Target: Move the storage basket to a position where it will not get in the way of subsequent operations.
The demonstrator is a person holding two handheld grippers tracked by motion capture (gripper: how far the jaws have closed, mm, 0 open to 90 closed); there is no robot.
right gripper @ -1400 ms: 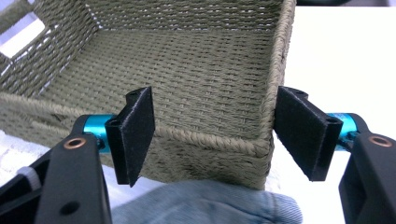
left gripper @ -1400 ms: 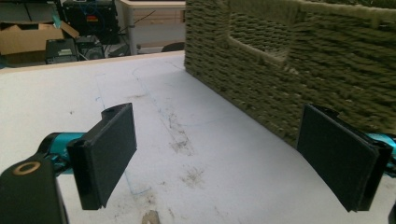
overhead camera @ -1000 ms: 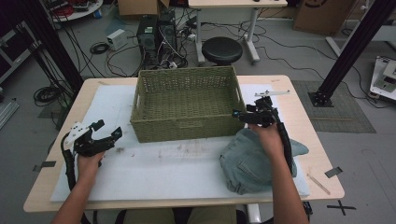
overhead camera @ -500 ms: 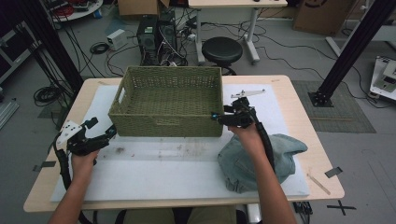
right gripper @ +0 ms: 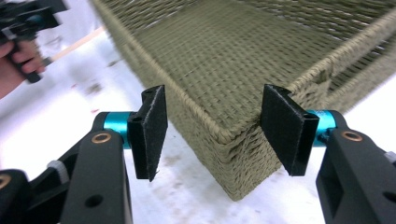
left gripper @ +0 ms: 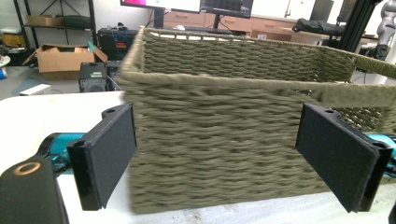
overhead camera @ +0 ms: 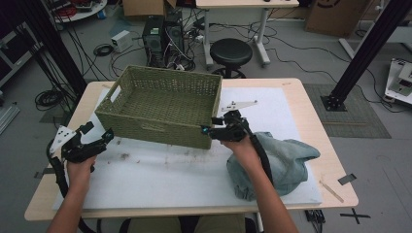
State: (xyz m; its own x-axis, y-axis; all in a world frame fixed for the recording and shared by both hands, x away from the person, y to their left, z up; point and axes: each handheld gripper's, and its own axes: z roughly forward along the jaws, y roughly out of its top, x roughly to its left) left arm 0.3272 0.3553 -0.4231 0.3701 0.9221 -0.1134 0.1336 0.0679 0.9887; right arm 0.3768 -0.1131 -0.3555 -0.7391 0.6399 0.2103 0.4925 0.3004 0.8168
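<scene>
An olive woven basket (overhead camera: 160, 104) sits askew on the white mat (overhead camera: 170, 179), empty inside. My right gripper (overhead camera: 208, 132) is at the basket's near right corner. In the right gripper view that corner (right gripper: 233, 154) lies between the pads of the right gripper (right gripper: 212, 135). The jaws have just been closing, with gaps still showing on both sides. My left gripper (overhead camera: 99, 132) is wide open just off the basket's near left corner. In the left gripper view the basket's wall (left gripper: 224, 140) stands beyond the fingertips of the left gripper (left gripper: 229, 158). A crumpled blue denim garment (overhead camera: 291, 160) lies right of the right forearm.
The mat covers most of a wooden table (overhead camera: 335, 160), with crumbs scattered on it in front of the basket. Beyond the far edge stand a black stool (overhead camera: 231, 51), a computer tower (overhead camera: 163, 36) and floor cables. The other hand with its gripper (right gripper: 28, 21) appears at upper left in the right gripper view.
The basket has slid left and turned, its right end swinging nearer. My right gripper has moved left with that corner. The left hand has stayed about where it was.
</scene>
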